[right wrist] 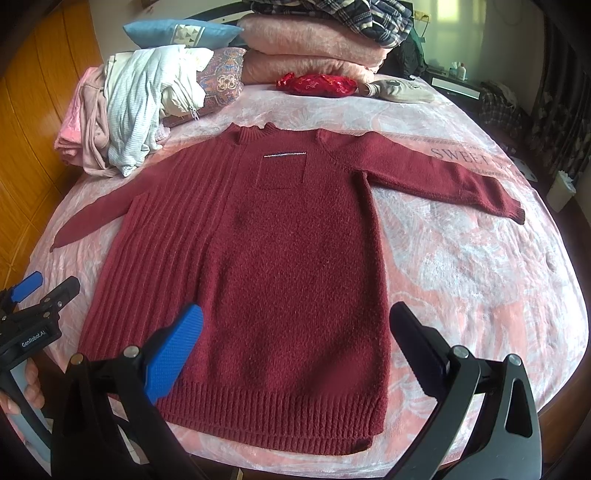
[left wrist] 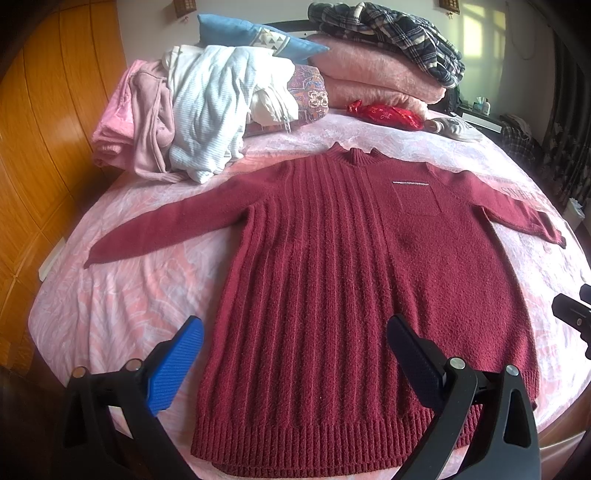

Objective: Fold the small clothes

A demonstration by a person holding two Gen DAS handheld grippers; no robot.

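A dark red knit sweater [left wrist: 332, 280] lies flat, front up, on the pink bed cover, both sleeves spread out to the sides; it fills the middle of the right wrist view [right wrist: 266, 258] too. My left gripper [left wrist: 295, 332] is open and empty above the sweater's hem on its left side. It also shows in the right wrist view [right wrist: 46, 286] at the left edge, held by a hand. My right gripper [right wrist: 295, 321] is open and empty above the hem on the sweater's right side. Part of it shows at the right edge of the left wrist view [left wrist: 576, 314].
A pile of pale clothes [left wrist: 199, 118] lies at the back left of the bed. Folded pink blankets [left wrist: 373, 81] with a plaid garment [left wrist: 391, 33], a blue pillow [left wrist: 251, 37] and a red pouch [left wrist: 384, 114] lie at the back. A wooden wardrobe [left wrist: 40, 122] stands left.
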